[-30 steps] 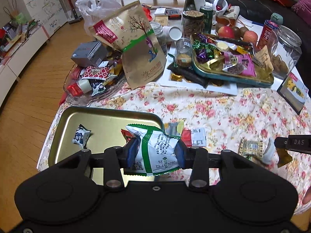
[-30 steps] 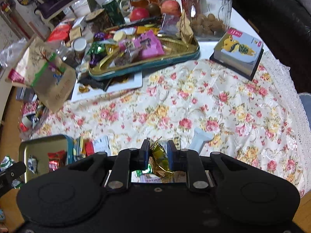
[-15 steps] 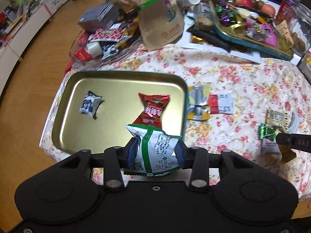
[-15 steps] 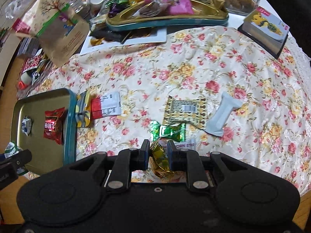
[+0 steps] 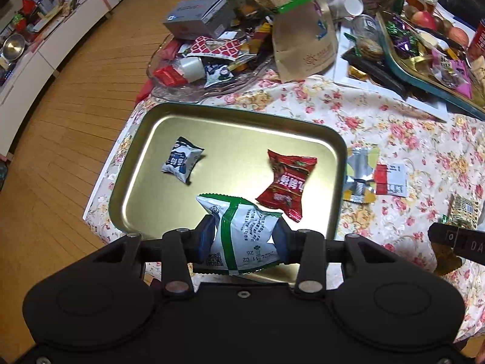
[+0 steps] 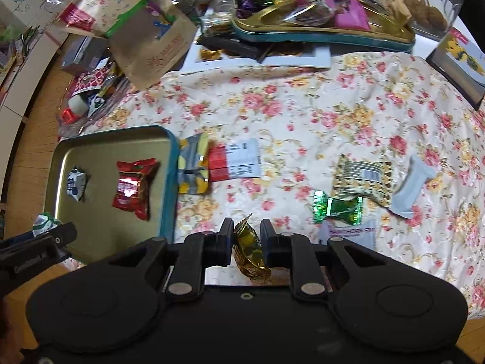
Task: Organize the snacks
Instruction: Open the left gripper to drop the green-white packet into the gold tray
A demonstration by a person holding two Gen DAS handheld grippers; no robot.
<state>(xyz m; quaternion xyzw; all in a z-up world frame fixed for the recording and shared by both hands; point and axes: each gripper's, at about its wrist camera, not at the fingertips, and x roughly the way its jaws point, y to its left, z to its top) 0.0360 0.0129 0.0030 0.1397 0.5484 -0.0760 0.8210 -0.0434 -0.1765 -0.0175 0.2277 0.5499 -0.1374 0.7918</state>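
White-green snack packet (image 5: 242,236) — puffy, crinkled, printed.

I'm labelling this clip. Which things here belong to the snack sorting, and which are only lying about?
In the job:
gold tray
white-and-green packet in the left gripper
gold candy in the right gripper
green candy

Lying about:
brown paper bag
grey box

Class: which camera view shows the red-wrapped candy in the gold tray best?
The left wrist view: the red-wrapped candy lies large and unglared in the gold tray. The right wrist view shows it smaller, off to the side, with glare.
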